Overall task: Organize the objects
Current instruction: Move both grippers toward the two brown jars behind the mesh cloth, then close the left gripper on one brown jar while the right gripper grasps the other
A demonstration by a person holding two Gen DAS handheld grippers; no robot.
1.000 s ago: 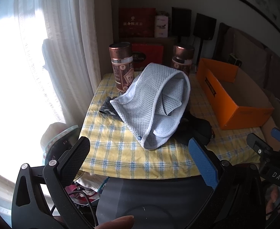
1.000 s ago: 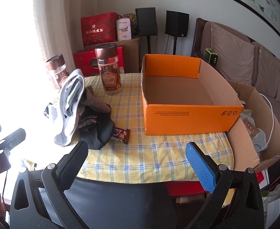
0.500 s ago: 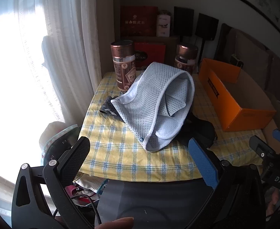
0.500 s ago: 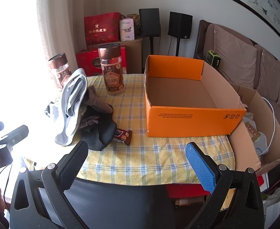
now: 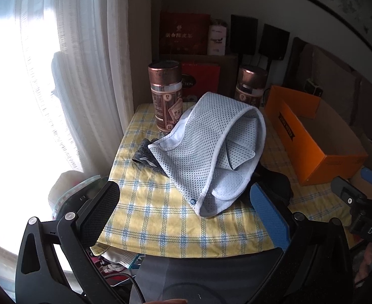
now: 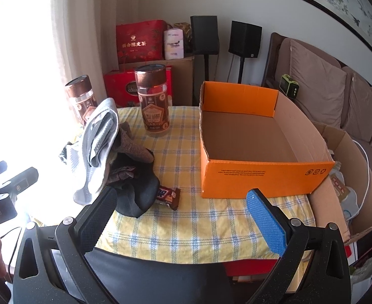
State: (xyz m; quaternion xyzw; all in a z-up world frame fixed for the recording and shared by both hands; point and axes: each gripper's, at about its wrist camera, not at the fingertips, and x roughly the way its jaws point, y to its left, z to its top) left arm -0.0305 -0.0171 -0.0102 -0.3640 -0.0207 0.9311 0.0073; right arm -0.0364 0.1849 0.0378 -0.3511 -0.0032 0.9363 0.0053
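We hold the left gripper (image 5: 186,210) and right gripper (image 6: 180,214) spread wide and empty short of the table, and next, we judge, must reach the mesh cloth (image 5: 211,152) heaped left of the orange box (image 6: 262,152).

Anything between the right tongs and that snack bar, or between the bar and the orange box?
Nothing visible. The open right tongs face the snack bar across bare tablecloth; bare cloth continues to the orange box.

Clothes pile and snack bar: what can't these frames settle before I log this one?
- Snack bar: right wrist view, one end tucked under the black garment; brand cut off.
- Snack bar: left wrist view, hidden behind the mesh garment.
- Pile contents: covered by the mesh garment.
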